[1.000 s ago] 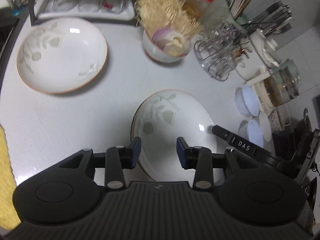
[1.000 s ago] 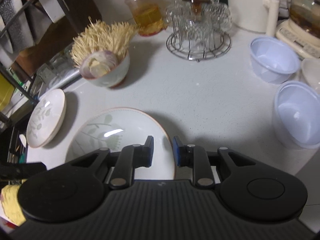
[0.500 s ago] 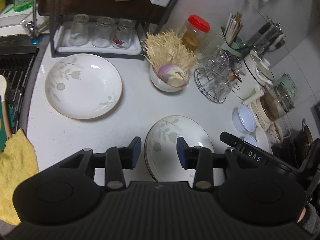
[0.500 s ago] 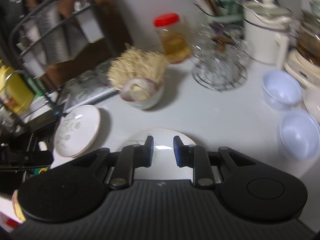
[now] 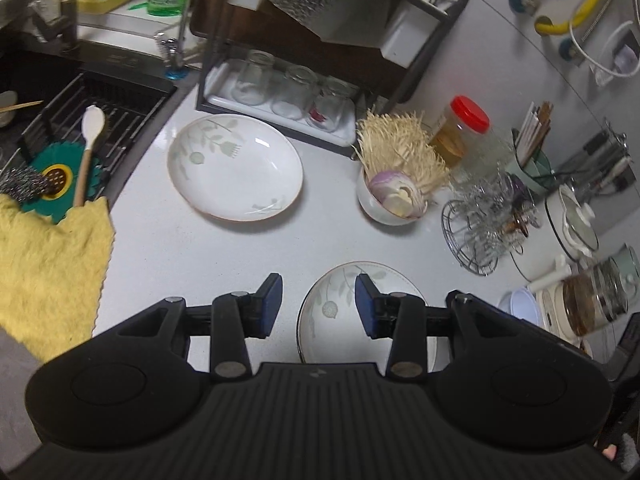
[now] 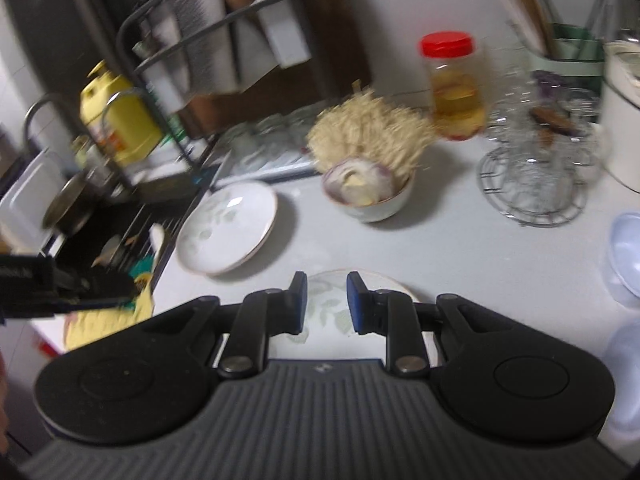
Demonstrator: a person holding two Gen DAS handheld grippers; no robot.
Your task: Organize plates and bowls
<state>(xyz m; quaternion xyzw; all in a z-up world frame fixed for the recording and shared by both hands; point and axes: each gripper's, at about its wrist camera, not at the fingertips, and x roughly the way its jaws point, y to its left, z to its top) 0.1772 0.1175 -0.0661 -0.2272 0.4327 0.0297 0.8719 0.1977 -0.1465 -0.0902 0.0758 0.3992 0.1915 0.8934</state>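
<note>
Both grippers have risen well away from the counter (image 5: 328, 236) since a second ago; far more of the kitchen now shows, and the near plate (image 5: 340, 304) has shrunk beneath them; the left gripper (image 5: 318, 300) hangs with its jaws apart and nothing between them, and the right gripper (image 6: 326, 300) likewise stands parted and empty, a little narrower.

The risk, as I judge it, lies in coming back down; the right view is smeared with motion, so a fast descent could strike a rim and skid a plate toward the counter's left edge and the sink (image 5: 80, 92); glazed ware is slick, and a shallow bite on a thin rim could let it tilt and drop.

The near plate looks like a stack, a second rim showing at its left edge; it is white with pale green leaves and a thin brown rim; the far plate (image 5: 236, 168), of the same pattern, lies alone at far left, near the glass rack (image 5: 280, 108) and well apart from the stack; blue bowls (image 6: 628, 256) sit at the right.
</note>
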